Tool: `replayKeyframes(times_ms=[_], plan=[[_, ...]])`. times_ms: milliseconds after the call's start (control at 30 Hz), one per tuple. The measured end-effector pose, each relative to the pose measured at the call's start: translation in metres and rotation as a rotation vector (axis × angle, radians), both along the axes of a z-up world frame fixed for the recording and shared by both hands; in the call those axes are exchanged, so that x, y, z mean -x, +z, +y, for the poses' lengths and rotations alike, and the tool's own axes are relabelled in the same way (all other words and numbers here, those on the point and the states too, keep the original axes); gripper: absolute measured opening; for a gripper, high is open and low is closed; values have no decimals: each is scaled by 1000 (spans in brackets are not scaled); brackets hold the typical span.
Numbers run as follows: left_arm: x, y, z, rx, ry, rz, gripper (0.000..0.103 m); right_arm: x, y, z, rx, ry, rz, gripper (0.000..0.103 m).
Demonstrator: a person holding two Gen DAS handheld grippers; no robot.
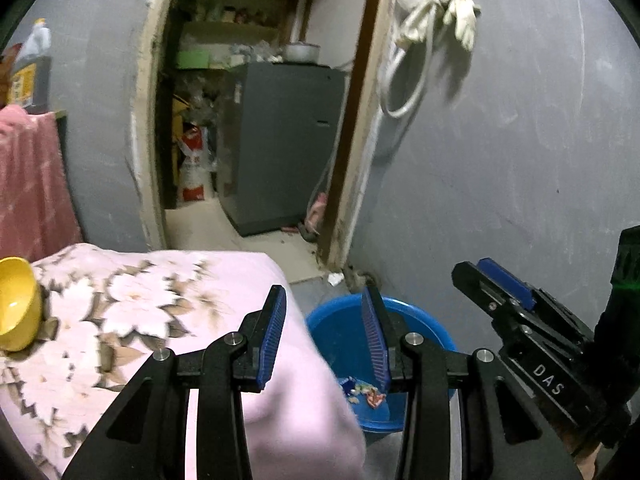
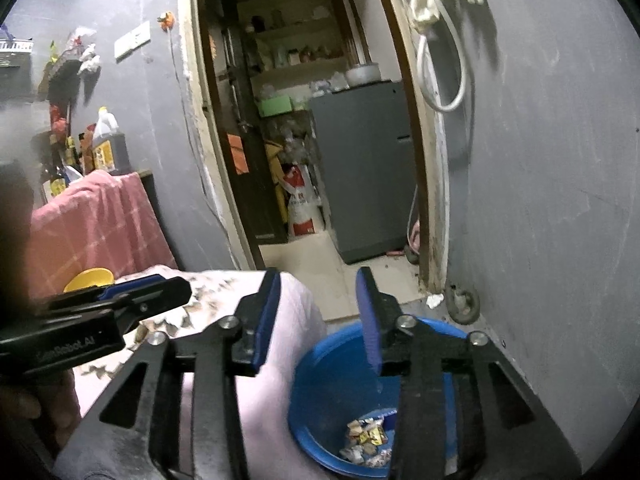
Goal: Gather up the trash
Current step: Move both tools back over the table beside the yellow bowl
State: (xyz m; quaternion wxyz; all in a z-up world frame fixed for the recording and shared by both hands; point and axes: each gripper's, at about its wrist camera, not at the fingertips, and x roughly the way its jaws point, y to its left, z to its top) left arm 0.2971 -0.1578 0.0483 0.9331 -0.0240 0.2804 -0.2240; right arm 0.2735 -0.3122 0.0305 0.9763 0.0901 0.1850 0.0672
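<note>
1. Right wrist view: crumpled wrappers (image 2: 368, 442) lie at the bottom of our blue bin (image 2: 320, 364), on the floor beside the bed's corner
2. Our right gripper (image 2: 320, 316) hangs above, released, empty
3. Our left gripper (image 1: 326, 340) also gapes empty, over the floral blanket (image 1: 160, 292)

I'm looking into a lived-in home, a small bedroom beside a storage pantry. A bed under a pale pink blanket with a brown-and-white flower print (image 1: 152, 300) fills the foreground, a round blue plastic basin (image 2: 332, 380) on the floor just beside it. Through the worn cream door frame (image 1: 146, 120) I see a grey metal refrigerator (image 1: 280, 140), cluttered shelves with jars (image 2: 304, 54) and a red-and-white sack (image 2: 302, 204). Cream work gloves (image 1: 460, 12) hang on the scuffed grey wall (image 1: 520, 140).
</note>
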Motion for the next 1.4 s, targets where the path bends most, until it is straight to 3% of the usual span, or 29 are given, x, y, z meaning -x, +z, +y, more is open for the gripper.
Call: replayKeyframes(times_ms=[167, 200, 233, 433, 567, 633, 767, 1033, 1233, 1400], plan=[[14, 17, 41, 30, 69, -44, 34, 6, 19, 28, 10, 21, -49, 67], [17, 19, 48, 32, 84, -53, 35, 7, 22, 33, 12, 21, -58, 75], [20, 21, 59, 36, 105, -59, 39, 8, 24, 38, 11, 20, -67, 83], [37, 30, 113, 78, 214, -107, 63, 14, 40, 74, 4, 30, -141, 100], [51, 30, 148, 118, 291, -152, 90, 19, 46, 95, -3, 45, -188, 103], [56, 30, 167, 152, 338, -172, 98, 20, 48, 107, 0, 63, -207, 103], [66, 30, 196, 179, 405, -206, 100, 21, 50, 129, 18, 101, -234, 103], [75, 22, 233, 122, 500, -261, 100, 15, 40, 171, 42, 182, -258, 103], [72, 6, 253, 68, 545, -252, 100, -3, 24, 199, 65, 239, -213, 103], [59, -10, 264, 42, 563, -202, 100, -28, 0, 222, 118, 300, -112, 103]])
